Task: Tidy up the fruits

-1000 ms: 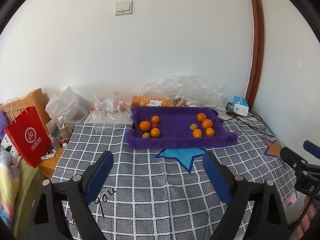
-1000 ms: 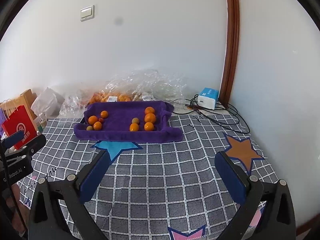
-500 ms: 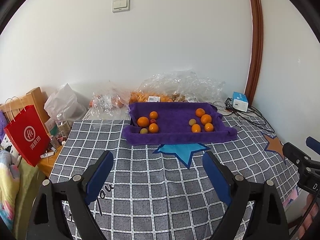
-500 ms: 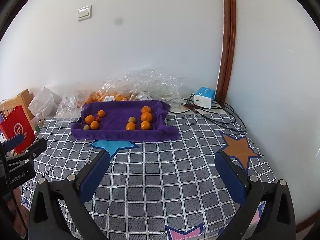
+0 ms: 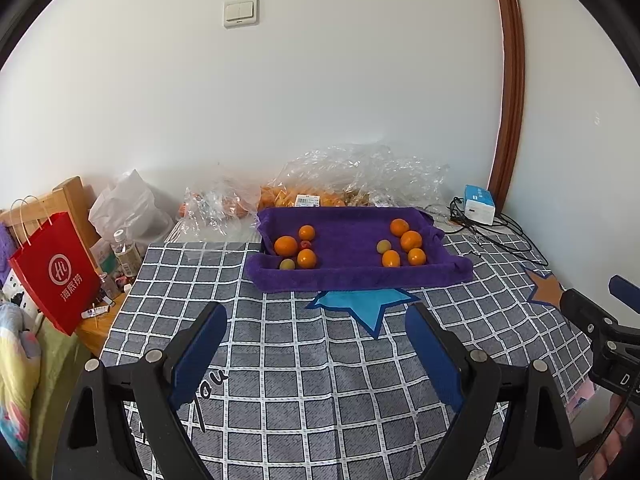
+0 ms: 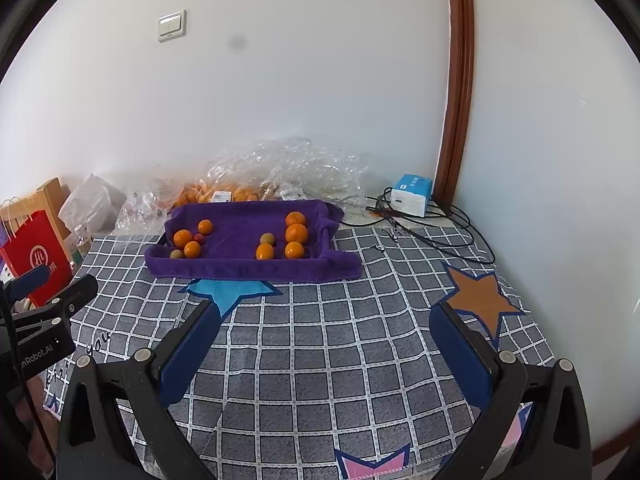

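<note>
Toward twelve o'clock from both grippers, well apart from either, sits the purple tray (image 5: 360, 276) on the checked cloth (image 5: 320, 360), its long axis running from nine to three o'clock across both views. Inside it the fruits lie in two clusters: the left cluster (image 5: 296, 248) of oranges with a small red fruit and a greenish one, and the right cluster (image 5: 402, 244) of oranges with one greenish fruit. The left gripper (image 5: 316, 316) has its blue pads spread wide with nothing between them, and from it the tray lies almost dead ahead, the left cluster at about eleven o'clock. The right gripper (image 6: 324, 316) is likewise spread and empty; from it the tray sits at about eleven o'clock, with the right cluster (image 6: 286, 238) the closer of the two. Judging by that layout, each hand is better placed for the cluster on its own side, and either reach means travelling forward over bare cloth first.
</note>
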